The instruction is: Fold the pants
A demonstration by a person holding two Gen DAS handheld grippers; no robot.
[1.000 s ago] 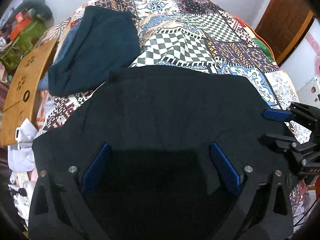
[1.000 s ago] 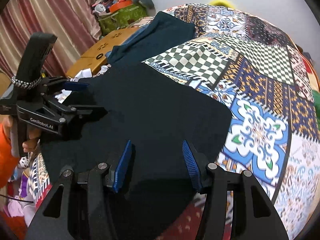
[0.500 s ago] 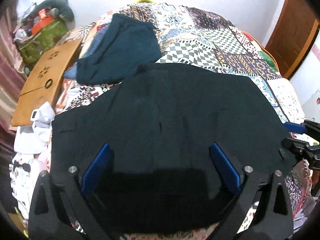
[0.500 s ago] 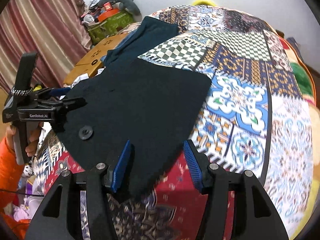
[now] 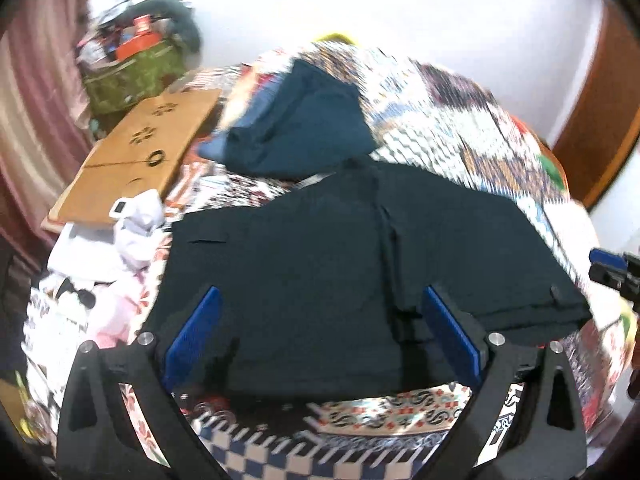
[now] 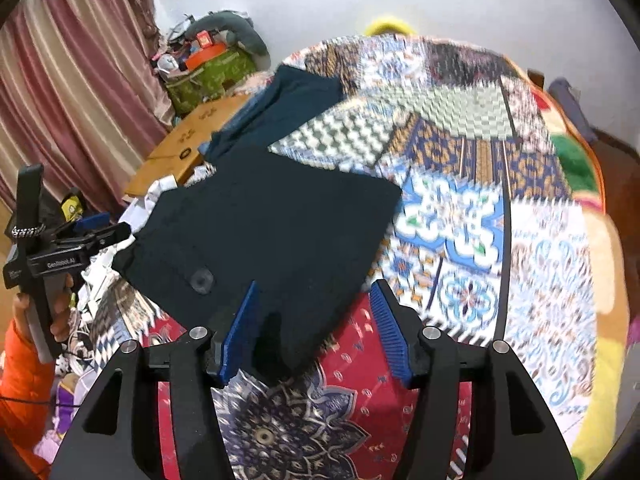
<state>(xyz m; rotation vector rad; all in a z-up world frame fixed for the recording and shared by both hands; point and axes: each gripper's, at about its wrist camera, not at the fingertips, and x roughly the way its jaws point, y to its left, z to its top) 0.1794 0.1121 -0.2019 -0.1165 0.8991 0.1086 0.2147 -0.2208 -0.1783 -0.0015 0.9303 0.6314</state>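
The black pants (image 5: 340, 248) lie folded flat on the patchwork bedspread (image 5: 452, 120); they also show in the right wrist view (image 6: 272, 228), with a button facing up near their near edge. My left gripper (image 5: 320, 332) is open and empty, raised over the pants' near edge. My right gripper (image 6: 316, 328) is open and empty, above the pants' near right corner. The left gripper also shows at the left of the right wrist view (image 6: 100, 228), and the right gripper at the right edge of the left wrist view (image 5: 612, 268).
A folded dark teal garment (image 5: 304, 128) lies beyond the pants. A wooden lap table (image 5: 136, 160) and white clothes (image 5: 136, 216) sit at the bed's left side. A green bag (image 6: 212, 72) stands by the curtain. A brown door (image 5: 600, 112) is at the right.
Both grippers have pulled back and risen away from the pants, so more of the bed and room shows. The pants stay lying flat.
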